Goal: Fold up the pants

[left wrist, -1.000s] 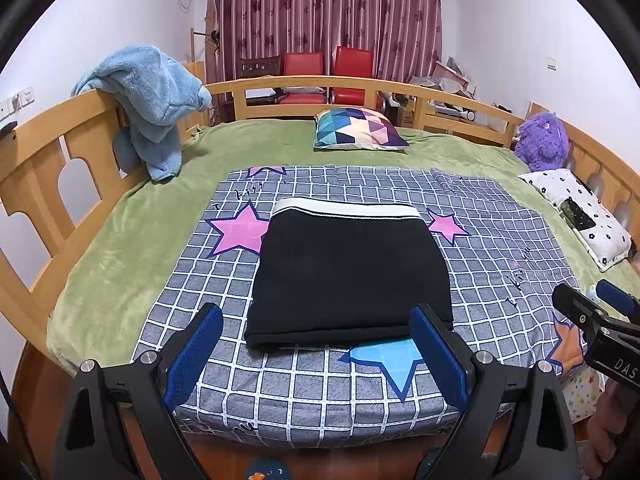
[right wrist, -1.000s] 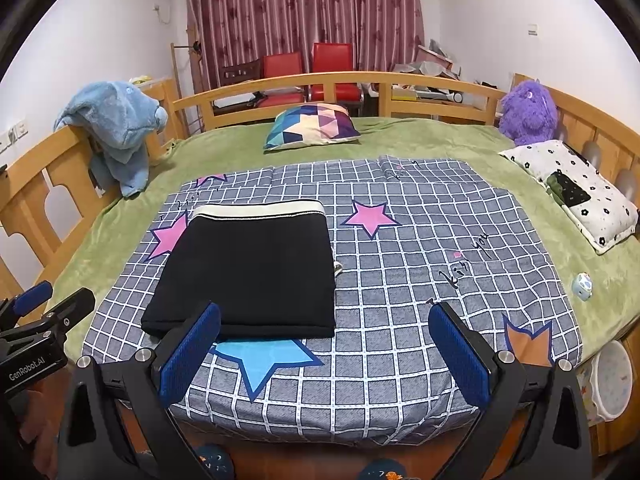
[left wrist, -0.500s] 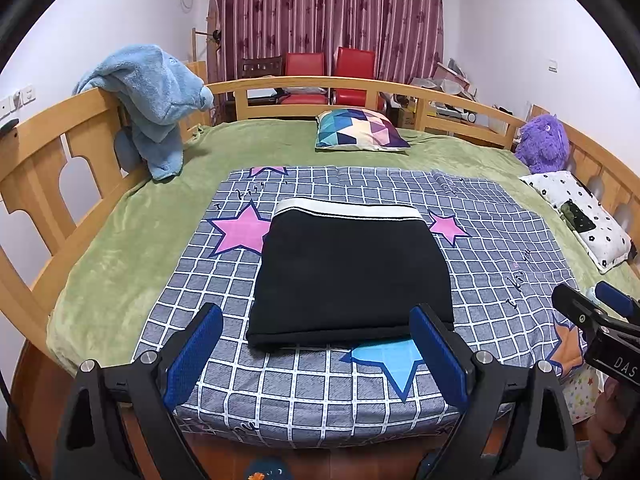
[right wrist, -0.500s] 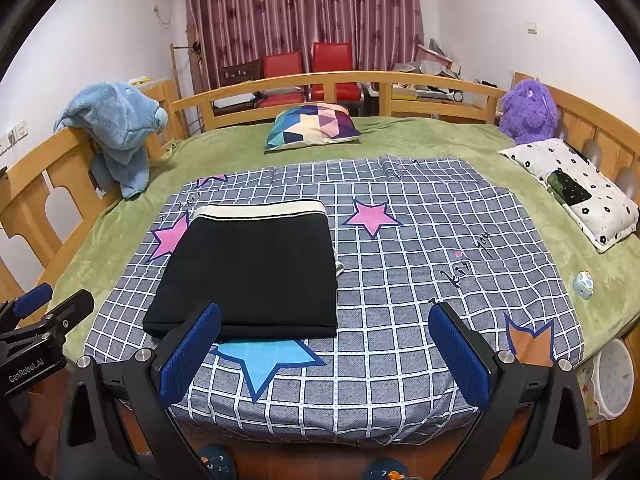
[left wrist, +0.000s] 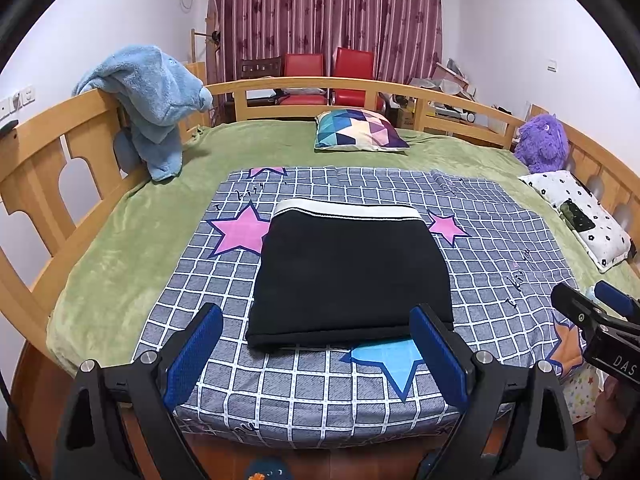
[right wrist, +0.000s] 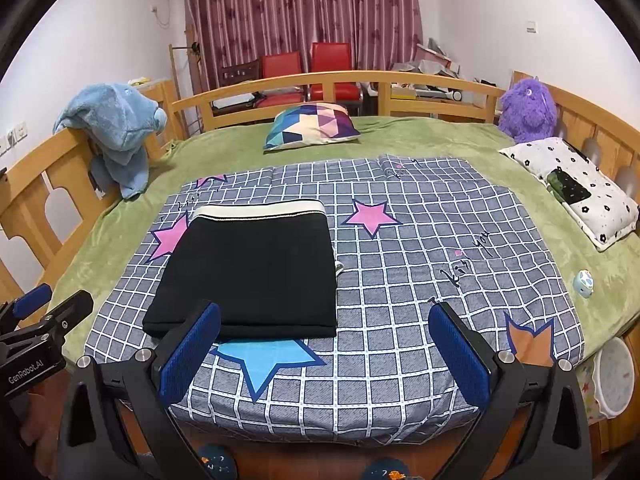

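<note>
Pants (left wrist: 352,276) lie folded into a compact black rectangle on the checked star-print blanket (left wrist: 500,248) spread over the bed (left wrist: 132,236), so the folding looks finished or nearly so; at most a final squaring of edges seems left. The white waistband (left wrist: 346,210) faces the far side, toward the patterned pillow (left wrist: 360,130), and the folded edge faces the person; the two sides look close in length, so no long axis is clear. Left gripper (left wrist: 316,352) and right gripper (right wrist: 324,354) both hover wide apart and empty, just short of the near edge, touching nothing.
</note>
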A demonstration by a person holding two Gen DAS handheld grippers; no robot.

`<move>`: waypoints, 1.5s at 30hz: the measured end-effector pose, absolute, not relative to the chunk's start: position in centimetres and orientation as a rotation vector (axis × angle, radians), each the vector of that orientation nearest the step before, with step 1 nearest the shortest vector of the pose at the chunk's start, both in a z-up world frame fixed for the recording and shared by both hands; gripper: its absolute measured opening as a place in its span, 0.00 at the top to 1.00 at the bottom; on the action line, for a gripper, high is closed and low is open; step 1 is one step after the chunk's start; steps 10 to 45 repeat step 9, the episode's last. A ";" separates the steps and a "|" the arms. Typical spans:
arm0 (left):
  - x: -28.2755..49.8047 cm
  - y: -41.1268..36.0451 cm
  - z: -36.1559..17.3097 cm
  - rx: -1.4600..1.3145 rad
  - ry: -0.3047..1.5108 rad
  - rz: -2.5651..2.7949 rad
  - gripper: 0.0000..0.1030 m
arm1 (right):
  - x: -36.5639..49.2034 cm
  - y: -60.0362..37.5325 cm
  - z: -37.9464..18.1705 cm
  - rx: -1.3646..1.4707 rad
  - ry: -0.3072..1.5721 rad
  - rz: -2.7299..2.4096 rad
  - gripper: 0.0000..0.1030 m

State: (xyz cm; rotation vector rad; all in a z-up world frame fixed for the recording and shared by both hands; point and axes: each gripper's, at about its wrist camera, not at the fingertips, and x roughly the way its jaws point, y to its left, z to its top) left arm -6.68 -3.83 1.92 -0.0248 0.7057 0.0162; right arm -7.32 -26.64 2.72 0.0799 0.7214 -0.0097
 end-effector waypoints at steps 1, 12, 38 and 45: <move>-6.7 -3.8 1.9 -0.026 0.707 0.016 0.08 | -7.3 -26.7 2.7 0.081 0.721 -0.009 0.01; -6.8 -3.8 2.0 -0.023 0.704 0.002 0.08 | -7.3 -26.5 2.6 0.079 0.723 -0.010 0.01; -6.8 -3.8 2.0 -0.023 0.704 0.002 0.08 | -7.3 -26.5 2.6 0.079 0.723 -0.010 0.01; -6.8 -3.8 2.0 -0.023 0.704 0.002 0.08 | -7.3 -26.5 2.6 0.079 0.723 -0.010 0.01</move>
